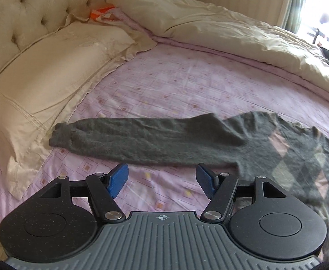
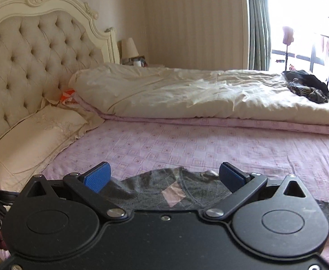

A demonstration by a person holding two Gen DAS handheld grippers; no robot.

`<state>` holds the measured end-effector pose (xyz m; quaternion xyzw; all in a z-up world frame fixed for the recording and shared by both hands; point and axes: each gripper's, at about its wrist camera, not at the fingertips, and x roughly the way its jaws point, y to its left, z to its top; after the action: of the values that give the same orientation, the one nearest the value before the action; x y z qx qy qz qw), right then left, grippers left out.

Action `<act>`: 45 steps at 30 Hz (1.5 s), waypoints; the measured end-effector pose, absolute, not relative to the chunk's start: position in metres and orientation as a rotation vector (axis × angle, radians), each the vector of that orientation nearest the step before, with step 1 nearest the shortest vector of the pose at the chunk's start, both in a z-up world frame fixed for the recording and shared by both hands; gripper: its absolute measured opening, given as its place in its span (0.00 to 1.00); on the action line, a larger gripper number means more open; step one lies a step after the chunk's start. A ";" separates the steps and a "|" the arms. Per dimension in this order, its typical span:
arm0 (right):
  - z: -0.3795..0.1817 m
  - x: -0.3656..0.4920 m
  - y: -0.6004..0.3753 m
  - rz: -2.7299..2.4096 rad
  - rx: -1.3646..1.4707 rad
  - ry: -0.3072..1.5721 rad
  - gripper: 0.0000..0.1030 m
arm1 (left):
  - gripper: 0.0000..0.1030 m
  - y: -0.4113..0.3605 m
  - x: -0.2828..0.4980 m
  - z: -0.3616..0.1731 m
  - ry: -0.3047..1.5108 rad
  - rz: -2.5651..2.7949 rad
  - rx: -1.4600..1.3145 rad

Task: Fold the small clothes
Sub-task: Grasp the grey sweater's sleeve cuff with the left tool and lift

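Lying flat on the pink patterned bedsheet (image 1: pixel 175 85), the grey sweater (image 1: pixel 243 144) appears to be at the very start of folding: nothing is doubled over yet, and neither tool holds any cloth.

At far left, a cream pillow (image 1: pixel 51 67) rests against the tufted headboard (image 1: pixel 24 6). The sweater's sleeve (image 1: pixel 130 137) stretches out leftward until its cuff lies just beside the pillow's near corner. It looks soft and fuzzy, a loose knit that should drape and sag rather than hold a crease.

Moving right, the left gripper (image 1: pixel 162 180) hovers above bare sheet on the near side of the sleeve, its blue-padded fingers spread wide and empty. My guess is that the sleeve goes first: the left gripper would need to reach forward and left, pinch near the cuff, and carry it rightward across the body.

Further right lies the sweater's body, with an argyle pattern of pink and pale diamonds on its front. It spreads toward the near right edge of the left wrist view, mildly wrinkled at the shoulder.

In the right wrist view, the right gripper (image 2: pixel 164 177) sits low over that body, with the neckline just beyond it; its fingers are likewise spread apart with nothing between them. It could steady the body while the sleeve is brought over.

A cream duvet (image 2: pixel 198 94) is bunched along the far side of the bed, well apart from the sweater.
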<state>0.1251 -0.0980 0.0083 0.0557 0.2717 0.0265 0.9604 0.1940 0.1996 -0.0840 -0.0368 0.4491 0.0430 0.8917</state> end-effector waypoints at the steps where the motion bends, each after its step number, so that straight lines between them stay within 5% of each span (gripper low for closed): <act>1: 0.004 0.133 -0.095 0.056 0.122 0.570 0.99 | 0.63 0.214 0.202 -0.091 0.934 0.099 -0.106; 15: -0.024 0.206 -0.051 0.083 0.129 0.738 0.99 | 0.63 0.365 0.279 -0.196 1.045 0.307 -0.283; 26: -0.035 0.216 -0.024 0.122 0.093 0.817 0.99 | 0.63 0.399 0.297 -0.213 1.007 0.271 -0.321; 27: -0.035 0.215 -0.022 0.127 0.091 0.820 0.99 | 0.59 0.400 0.296 -0.213 0.996 0.276 -0.325; 30: -0.036 0.213 -0.022 0.141 0.088 0.828 0.99 | 0.14 0.402 0.295 -0.210 0.972 0.314 -0.319; 31: -0.036 0.212 -0.023 0.144 0.090 0.832 0.99 | 0.10 0.403 0.293 -0.208 0.970 0.303 -0.349; 45: -0.054 0.172 -0.073 0.169 0.166 0.854 0.99 | 0.09 0.313 0.270 -0.122 0.829 0.126 -0.281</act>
<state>0.1721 -0.0734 -0.0539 0.0803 0.4131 0.0816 0.9035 0.2701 0.3134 -0.1218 -0.1361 0.4012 0.0609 0.9038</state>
